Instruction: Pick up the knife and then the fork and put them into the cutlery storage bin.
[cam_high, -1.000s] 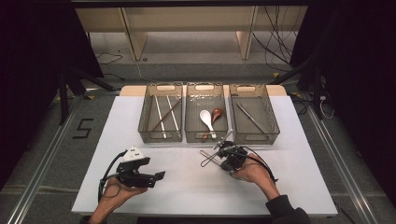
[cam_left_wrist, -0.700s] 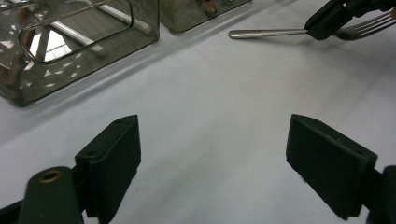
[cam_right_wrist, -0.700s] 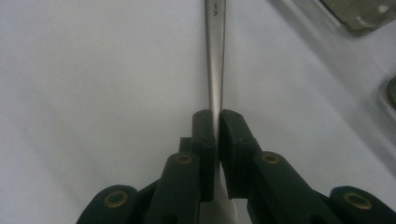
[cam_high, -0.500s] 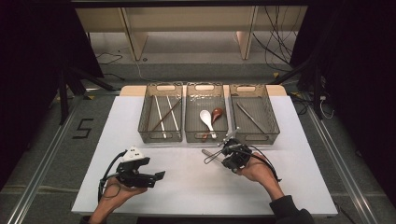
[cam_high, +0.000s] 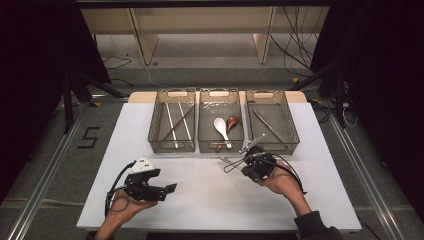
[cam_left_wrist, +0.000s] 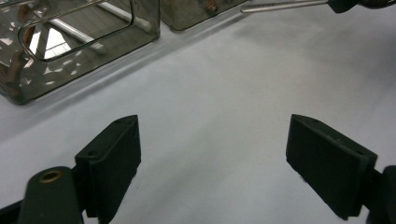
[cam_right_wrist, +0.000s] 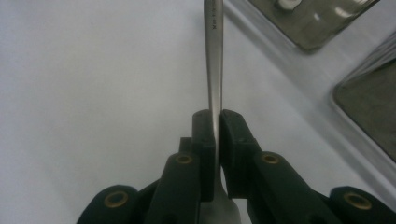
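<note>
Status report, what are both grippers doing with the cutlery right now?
Right gripper shut on a metal utensil, held off the table before the middle bin. Left gripper open, holding nothing. Path clear.

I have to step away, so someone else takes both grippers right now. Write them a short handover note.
Right gripper: shut on a metal utensil by its slim handle, held above the white table just in front of the middle and right bins.
Left gripper: open, nothing between the jaws, low over the table's near left part.
Bins: left bin holds chopsticks, middle bin a white spoon and a brown spoon, right bin one metal utensil.
Done: utensil picked up.
Left: probably place it in the right bin with the other metal piece, then release.
</note>
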